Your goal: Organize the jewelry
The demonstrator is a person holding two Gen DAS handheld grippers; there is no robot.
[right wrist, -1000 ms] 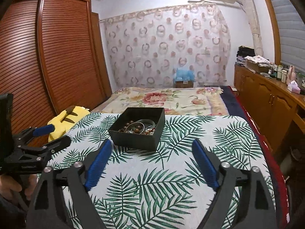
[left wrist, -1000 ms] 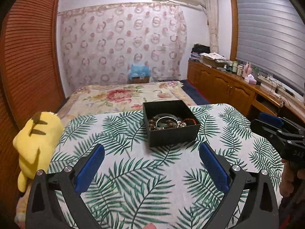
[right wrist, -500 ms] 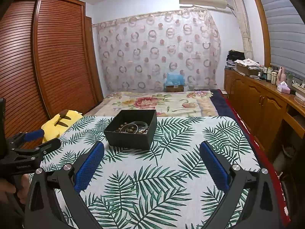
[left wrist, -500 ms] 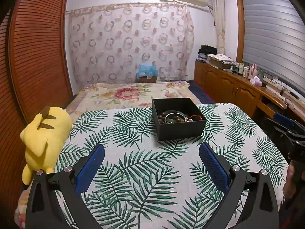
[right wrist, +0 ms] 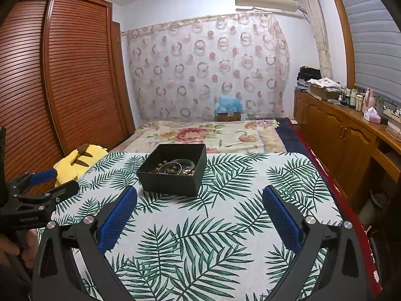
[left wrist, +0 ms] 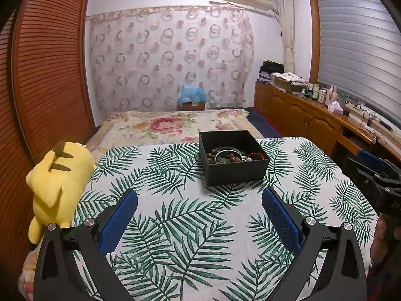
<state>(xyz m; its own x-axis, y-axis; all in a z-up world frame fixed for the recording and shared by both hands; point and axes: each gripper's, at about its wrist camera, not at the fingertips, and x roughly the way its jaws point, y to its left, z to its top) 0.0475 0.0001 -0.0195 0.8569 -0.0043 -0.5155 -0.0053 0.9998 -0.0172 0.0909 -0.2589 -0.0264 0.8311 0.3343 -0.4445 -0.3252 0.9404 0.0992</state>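
Observation:
A black open box stands on the leaf-print tablecloth, toward its far edge. Inside lie brown bead bracelets, a silver bangle and a red cord bracelet. My left gripper is open over the cloth, short of the box, with nothing between its blue pads. My right gripper is open too, just in front of the box, empty. Each gripper shows at the edge of the other's view.
A yellow plush toy lies off the table's left edge. Beyond the table is a bed with a floral cover. Wooden cabinets line the right wall, a slatted wardrobe the left.
Both views have tilted up and drawn back a little, so the box sits slightly farther off. The right gripper's jaws have widened.

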